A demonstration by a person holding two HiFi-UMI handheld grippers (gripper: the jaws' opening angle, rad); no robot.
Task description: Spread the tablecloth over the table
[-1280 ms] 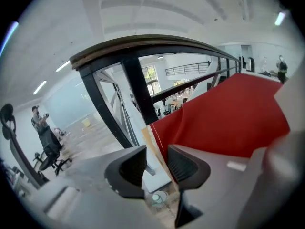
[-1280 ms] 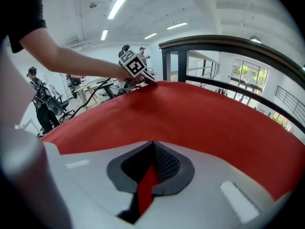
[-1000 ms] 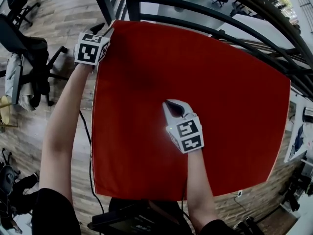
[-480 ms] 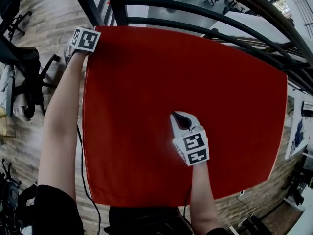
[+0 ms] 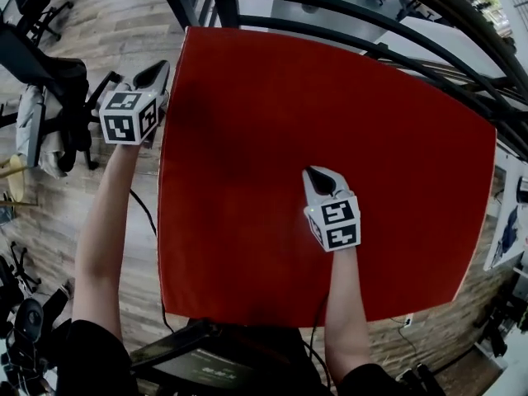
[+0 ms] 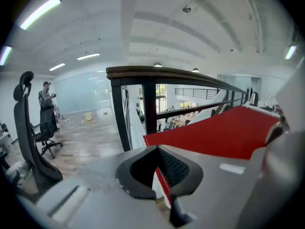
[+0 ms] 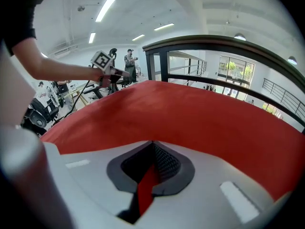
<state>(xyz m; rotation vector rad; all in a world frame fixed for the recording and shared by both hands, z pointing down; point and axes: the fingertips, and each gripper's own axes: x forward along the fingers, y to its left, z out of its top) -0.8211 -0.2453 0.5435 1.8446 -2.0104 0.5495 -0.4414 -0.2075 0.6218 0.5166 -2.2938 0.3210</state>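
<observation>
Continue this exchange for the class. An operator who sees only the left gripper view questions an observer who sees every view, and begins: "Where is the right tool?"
Observer: The right tool is over the middle of the red tablecloth, tip pointing down at it.
Operator: Are its jaws open?
Observer: No, the right gripper view shows them together.
Operator: And where does my left tool stand?
Observer: The left tool is just off the cloth's left edge, above the wooden floor. I cannot tell whether it touches the cloth.
</observation>
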